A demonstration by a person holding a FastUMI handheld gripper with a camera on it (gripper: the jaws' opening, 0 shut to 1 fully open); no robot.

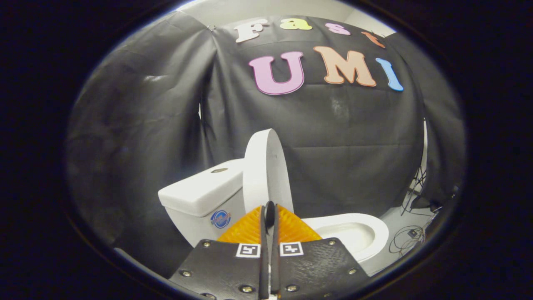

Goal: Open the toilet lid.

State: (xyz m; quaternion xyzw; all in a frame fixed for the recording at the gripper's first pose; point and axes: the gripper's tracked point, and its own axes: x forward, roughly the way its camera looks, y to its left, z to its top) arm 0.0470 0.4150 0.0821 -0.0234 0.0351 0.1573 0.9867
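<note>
A white toilet stands ahead of my fingers. Its lid (266, 171) is raised nearly upright, seen edge-on, leaning back toward the tank (200, 193). The seat and open bowl (354, 233) lie to the right of my fingers. My gripper (270, 210) is shut, its two fingers pressed together with nothing between them, and the tips sit just in front of the lower part of the raised lid. I cannot tell whether the tips touch the lid.
Black cloth walls close the booth behind and to the left of the toilet. Loose cables (410, 235) and a small box lie on the grey floor right of the bowl.
</note>
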